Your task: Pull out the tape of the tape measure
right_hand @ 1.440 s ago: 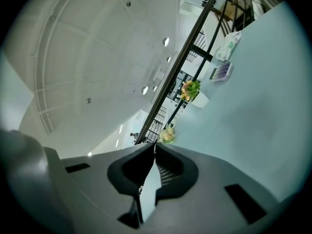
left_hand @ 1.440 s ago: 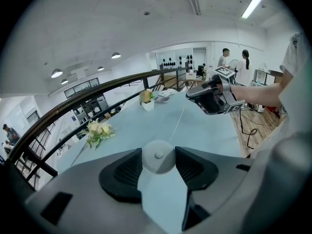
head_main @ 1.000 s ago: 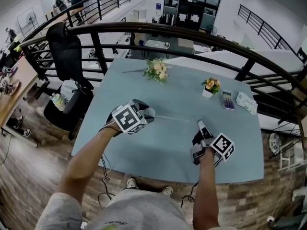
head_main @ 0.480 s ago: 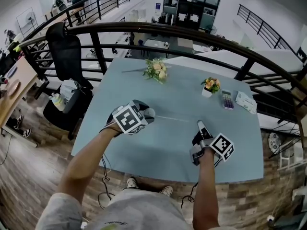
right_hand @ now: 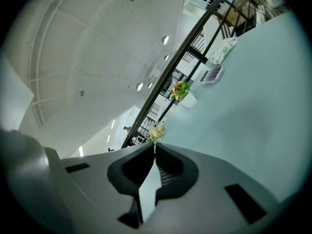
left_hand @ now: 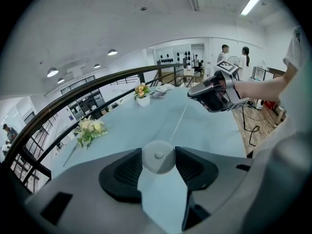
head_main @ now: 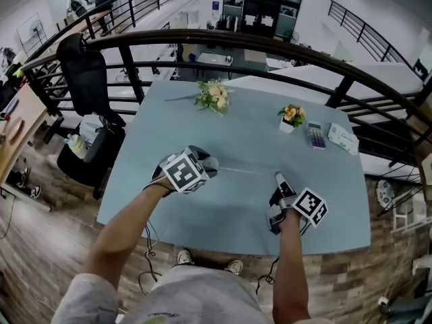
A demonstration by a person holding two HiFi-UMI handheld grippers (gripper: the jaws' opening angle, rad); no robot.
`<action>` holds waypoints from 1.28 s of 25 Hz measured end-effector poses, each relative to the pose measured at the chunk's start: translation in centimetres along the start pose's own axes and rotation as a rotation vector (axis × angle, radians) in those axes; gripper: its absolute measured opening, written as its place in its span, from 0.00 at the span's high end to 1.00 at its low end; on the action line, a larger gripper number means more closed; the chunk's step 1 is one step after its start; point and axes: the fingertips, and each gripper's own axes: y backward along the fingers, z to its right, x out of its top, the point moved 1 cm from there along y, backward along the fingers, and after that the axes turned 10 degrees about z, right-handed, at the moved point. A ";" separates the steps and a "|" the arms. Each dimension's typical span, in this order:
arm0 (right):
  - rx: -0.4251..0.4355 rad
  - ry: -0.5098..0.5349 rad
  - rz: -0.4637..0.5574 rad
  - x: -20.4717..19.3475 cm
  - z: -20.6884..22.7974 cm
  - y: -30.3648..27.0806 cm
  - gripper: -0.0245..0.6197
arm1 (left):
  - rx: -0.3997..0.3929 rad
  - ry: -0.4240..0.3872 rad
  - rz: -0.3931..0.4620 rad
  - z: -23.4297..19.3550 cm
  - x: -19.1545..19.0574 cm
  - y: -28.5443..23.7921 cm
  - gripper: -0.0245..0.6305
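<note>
1. The left claw (head_main: 206, 162) pinches the round tape measure case (left_hand: 158, 156) by its sides. The right claw (right_hand: 155, 150), well apart from it above the surface (head_main: 236, 133), is pressed together on the tape's (head_main: 239, 171) end.
2. The tape is probably thin, springy and slick, and best gripped flat near its tip.
3. The left claw view shows the tape running to the right claw. The right claw view shows only a sliver at its tips.
</note>
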 end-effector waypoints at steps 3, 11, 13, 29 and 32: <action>-0.019 0.010 -0.012 -0.2 0.9 0.0 0.94 | -0.011 0.007 -0.011 0.3 -0.4 -1.0 0.64; -0.061 0.022 -0.036 -1.0 2.8 -0.2 0.94 | -0.045 0.018 -0.029 0.8 -1.1 -3.4 0.64; -0.071 0.019 -0.043 -1.3 3.3 -0.3 0.94 | -0.052 0.022 -0.032 0.9 -1.3 -4.1 0.64; -0.127 0.037 -0.101 -3.5 5.6 -1.9 0.94 | -0.101 0.048 -0.061 1.1 -3.0 -7.3 0.64; -0.133 0.043 -0.116 -3.9 5.9 -2.1 0.94 | -0.106 0.045 -0.061 1.2 -3.2 -8.0 0.64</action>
